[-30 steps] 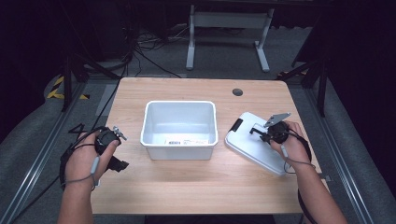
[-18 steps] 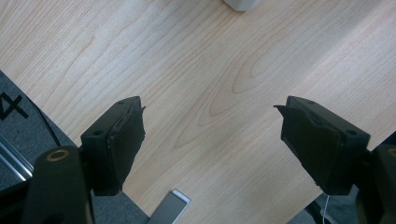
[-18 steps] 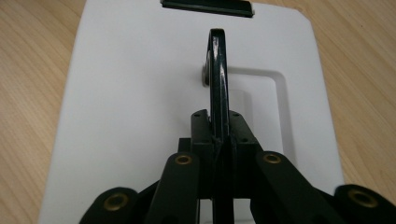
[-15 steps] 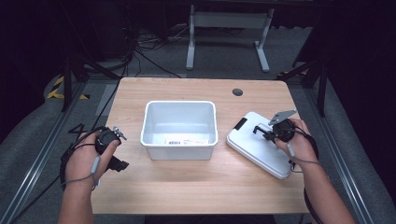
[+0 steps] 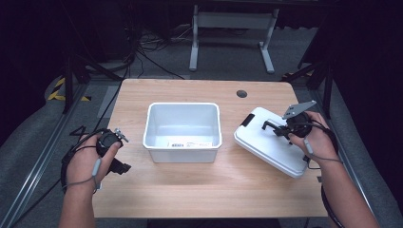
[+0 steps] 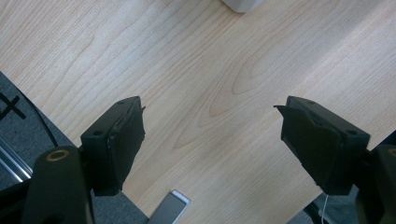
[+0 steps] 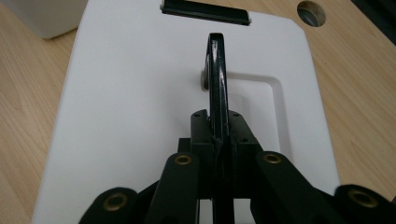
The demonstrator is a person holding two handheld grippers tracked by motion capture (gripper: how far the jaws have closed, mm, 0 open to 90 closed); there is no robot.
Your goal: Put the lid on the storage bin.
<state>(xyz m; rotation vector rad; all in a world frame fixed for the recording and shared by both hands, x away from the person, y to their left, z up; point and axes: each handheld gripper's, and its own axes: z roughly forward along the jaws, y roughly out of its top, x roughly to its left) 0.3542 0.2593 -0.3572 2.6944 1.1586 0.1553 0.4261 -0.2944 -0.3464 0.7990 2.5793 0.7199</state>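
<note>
High view: white bin (image 5: 183,130) empty, left of right gripper (image 5: 274,129), itself clamped on lid handle (image 7: 215,70); lid (image 5: 273,142) flat on tabletop (image 5: 199,185), long axis diagonal. Left gripper (image 6: 210,140) spread wide.

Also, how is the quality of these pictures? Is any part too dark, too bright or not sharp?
High view: the table is evenly lit, the room behind it nearly black. Left gripper view: the wood grain is sharp, while the near parts of the left gripper are soft. Right gripper view: the white lid is bright with little surface detail, and the right gripper on the black handle looks slightly blurred.
</note>
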